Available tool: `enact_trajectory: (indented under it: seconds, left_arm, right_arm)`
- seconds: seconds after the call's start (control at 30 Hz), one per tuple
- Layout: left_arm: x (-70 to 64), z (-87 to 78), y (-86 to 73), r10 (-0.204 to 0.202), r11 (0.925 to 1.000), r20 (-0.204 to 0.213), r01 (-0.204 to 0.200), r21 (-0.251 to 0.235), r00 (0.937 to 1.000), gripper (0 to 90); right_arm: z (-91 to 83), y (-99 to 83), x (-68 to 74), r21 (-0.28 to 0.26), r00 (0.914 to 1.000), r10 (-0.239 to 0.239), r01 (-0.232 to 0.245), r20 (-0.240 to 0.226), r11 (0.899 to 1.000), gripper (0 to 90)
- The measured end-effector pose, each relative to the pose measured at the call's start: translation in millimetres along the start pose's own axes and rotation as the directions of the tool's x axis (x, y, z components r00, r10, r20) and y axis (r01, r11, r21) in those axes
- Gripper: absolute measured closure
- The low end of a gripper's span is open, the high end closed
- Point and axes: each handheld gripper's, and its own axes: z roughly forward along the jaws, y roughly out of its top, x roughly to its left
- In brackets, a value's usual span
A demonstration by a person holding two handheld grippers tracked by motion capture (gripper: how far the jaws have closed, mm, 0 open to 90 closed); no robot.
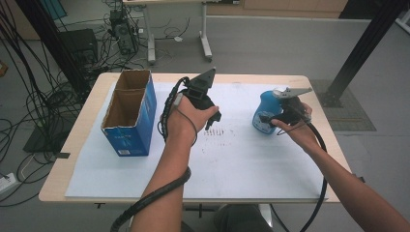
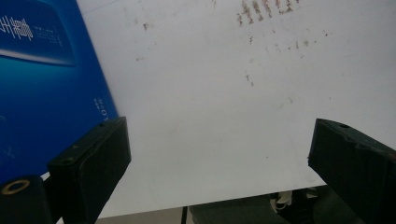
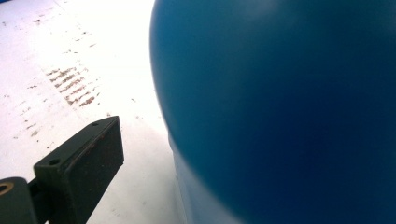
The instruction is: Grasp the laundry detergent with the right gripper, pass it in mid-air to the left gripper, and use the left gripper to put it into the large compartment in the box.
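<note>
High view: right hand-held gripper (image 1: 269, 117) sits at the blue bottle (image 1: 266, 112), which stands upright on the white sheet (image 1: 232, 164) at the counter's (image 1: 72, 140) right side.
Right gripper view: blue bottle (image 3: 280, 107) looms directly ahead; one jaw stands off its left flank, apart from it, the other hidden. Jaws look spread, not yet clamped.
Key relation: bottle lies straight in front of the right hand-held gripper, long axis vertical; the right hand is far nearer.
Left hand-held gripper (image 1: 207, 113): hovers mid-counter, jaws wide apart, empty, beside the open blue carton (image 1: 129, 116).
Likely next: closing across the bottle's body.
</note>
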Motion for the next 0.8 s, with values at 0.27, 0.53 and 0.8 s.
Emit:
enact_trajectory:
  seconds: [0.27, 0.53, 0.8]
  left_arm:
    - [0.4, -0.5, -0.1, 0.000, 1.0000, -0.002, 0.000, -0.005, 1.0000, 6.2]
    - [1.0, -0.7, -0.6, 0.000, 1.0000, -0.002, 0.000, -0.002, 1.0000, 6.2]
    - [1.2, 0.2, -1.2, 0.001, 1.0000, 0.000, -0.001, -0.002, 1.0000, 6.2]
  right_arm:
    - [1.0, 0.1, 0.5, 0.000, 1.0000, -0.005, 0.005, -0.001, 1.000, 2.4]
    - [-0.1, -0.4, -1.0, -0.007, 1.0000, -0.009, 0.009, 0.002, 1.000, 4.1]
    - [0.1, -1.3, -1.9, -0.006, 0.9996, -0.026, 0.026, 0.008, 1.000, 10.5]
